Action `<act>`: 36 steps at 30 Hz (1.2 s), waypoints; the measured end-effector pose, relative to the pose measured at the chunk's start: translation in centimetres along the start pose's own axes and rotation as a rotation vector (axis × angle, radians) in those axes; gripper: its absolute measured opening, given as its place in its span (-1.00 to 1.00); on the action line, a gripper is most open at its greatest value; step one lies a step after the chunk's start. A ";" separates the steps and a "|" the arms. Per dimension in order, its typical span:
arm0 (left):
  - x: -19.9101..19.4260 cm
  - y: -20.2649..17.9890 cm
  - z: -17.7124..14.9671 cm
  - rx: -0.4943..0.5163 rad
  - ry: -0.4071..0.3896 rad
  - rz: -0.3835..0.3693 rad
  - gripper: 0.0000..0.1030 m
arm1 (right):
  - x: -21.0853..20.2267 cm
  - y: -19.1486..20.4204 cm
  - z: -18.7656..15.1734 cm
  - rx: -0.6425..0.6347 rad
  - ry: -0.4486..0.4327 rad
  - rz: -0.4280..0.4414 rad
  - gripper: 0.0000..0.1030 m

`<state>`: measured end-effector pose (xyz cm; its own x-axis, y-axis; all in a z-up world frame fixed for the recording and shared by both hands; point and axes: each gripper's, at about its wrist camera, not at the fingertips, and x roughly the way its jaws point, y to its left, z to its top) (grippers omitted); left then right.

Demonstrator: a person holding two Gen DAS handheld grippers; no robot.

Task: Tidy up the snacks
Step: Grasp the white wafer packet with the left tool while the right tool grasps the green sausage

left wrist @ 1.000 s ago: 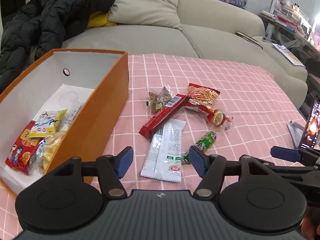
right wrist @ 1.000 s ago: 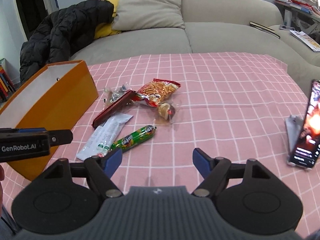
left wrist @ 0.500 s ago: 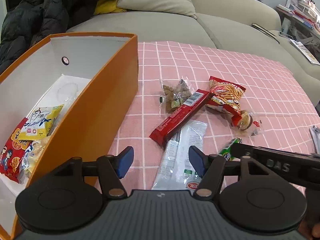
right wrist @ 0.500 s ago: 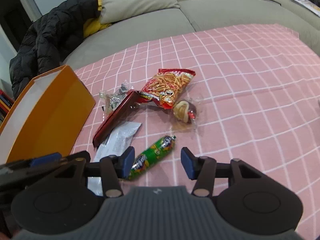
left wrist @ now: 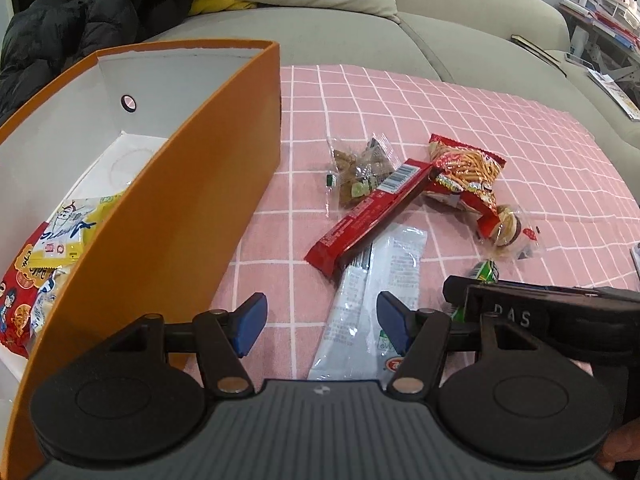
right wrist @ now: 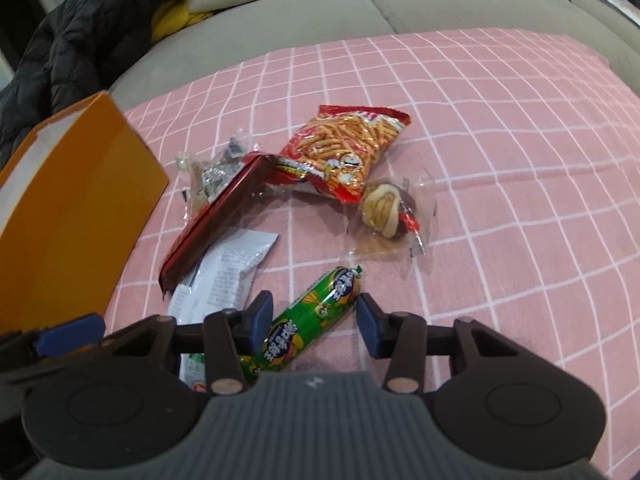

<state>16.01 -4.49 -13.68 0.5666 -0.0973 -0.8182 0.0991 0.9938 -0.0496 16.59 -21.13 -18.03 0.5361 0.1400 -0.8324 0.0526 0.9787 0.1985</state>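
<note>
A green sausage stick point(right wrist: 316, 316) lies on the pink checked cloth between the jaws of my right gripper point(right wrist: 313, 320). The jaws are closing, with small gaps still showing at both pads. My left gripper point(left wrist: 320, 320) is open and low over the cloth, beside the orange box point(left wrist: 180, 200). Its right fingertip point(left wrist: 390, 318) is over the white packet point(left wrist: 376, 280). Beyond lie a red bar point(left wrist: 368, 216), a clear nut packet point(left wrist: 360, 172), a red chips bag point(left wrist: 464, 176) and a wrapped round pastry point(left wrist: 506, 228). Several snack packets point(left wrist: 52, 240) are in the box.
A grey sofa point(left wrist: 320, 28) with a black jacket point(left wrist: 80, 12) and a beige cushion stands behind the table. Shelves with papers are at the far right. Bare pink cloth point(right wrist: 520, 200) stretches to the right of the snacks.
My right gripper came down and leftward onto the green sausage, and its jaws narrowed around it. My left gripper sank a little closer to the white packet and the box.
</note>
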 end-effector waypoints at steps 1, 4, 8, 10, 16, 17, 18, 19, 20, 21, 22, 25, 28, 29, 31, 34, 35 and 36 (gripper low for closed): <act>0.1 -0.1 0.0 0.003 0.005 -0.002 0.44 | -0.1 -0.1 -0.1 -0.015 0.004 0.006 -0.26; 0.2 -0.5 -0.1 0.019 0.018 -0.013 0.46 | -0.8 -0.6 -0.6 -0.051 0.015 0.013 -0.40; 0.8 -1.3 -0.3 0.041 0.045 -0.026 0.55 | -2.1 -1.8 -1.6 -0.108 0.023 -0.011 -0.45; 1.2 -1.8 -0.5 0.053 0.049 -0.028 0.60 | -2.7 -2.6 -2.2 -0.142 0.024 -0.032 -0.45; 2.5 -2.8 -0.8 0.086 0.033 -0.033 0.74 | -3.9 -3.8 -3.2 -0.199 0.016 -0.053 -0.45; 2.7 -2.9 -0.8 0.097 0.027 -0.025 0.74 | -3.9 -3.8 -3.3 -0.203 0.015 -0.053 -0.45; 2.9 -3.1 -0.7 0.111 0.023 -0.015 0.74 | -3.9 -3.8 -3.3 -0.204 0.014 -0.052 -0.45; 3.1 -3.3 -0.5 0.120 0.020 -0.009 0.74 | -4.0 -3.8 -3.3 -0.204 0.011 -0.053 -0.45; 3.3 -3.3 -0.4 0.127 0.018 -0.007 0.74 | -4.0 -3.8 -3.3 -0.203 0.009 -0.052 -0.45; 3.4 -3.4 -0.2 0.135 0.017 -0.008 0.74 | -3.9 -3.8 -3.3 -0.201 0.011 -0.052 -0.45; 3.6 -3.5 0.0 0.142 0.015 -0.010 0.74 | -3.7 -3.8 -3.3 -0.198 0.017 -0.051 -0.45; 4.0 -3.9 0.4 0.162 0.012 -0.013 0.63 | -3.5 -4.0 -3.4 -0.171 0.025 -0.040 -0.43; 4.0 -4.3 0.5 0.159 0.002 -0.024 0.39 | -3.5 -3.9 -3.4 -0.165 0.020 -0.025 -0.37; 4.0 -4.4 0.5 0.158 -0.001 -0.029 0.26 | -3.6 -4.0 -3.3 -0.156 0.019 -0.019 -0.37; 3.9 -4.7 0.2 0.167 -0.004 -0.034 0.18 | -3.6 -4.2 -3.2 -0.128 0.017 -0.009 -0.37; 3.5 -5.2 -0.2 0.180 0.000 -0.038 0.15 | -3.7 -4.5 -3.0 -0.101 0.017 -0.001 -0.37; 3.3 -5.3 -0.4 0.183 0.005 -0.045 0.14 | -3.7 -4.6 -3.0 -0.098 0.017 0.001 -0.38; 3.2 -5.4 -0.6 0.189 0.010 -0.047 0.14 | -3.8 -4.6 -3.1 -0.095 0.017 0.001 -0.42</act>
<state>16.79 -10.13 -16.33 0.5493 -0.1422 -0.8234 0.2778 0.9604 0.0194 11.73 -25.69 -17.35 0.5218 0.1430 -0.8410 -0.0290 0.9883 0.1500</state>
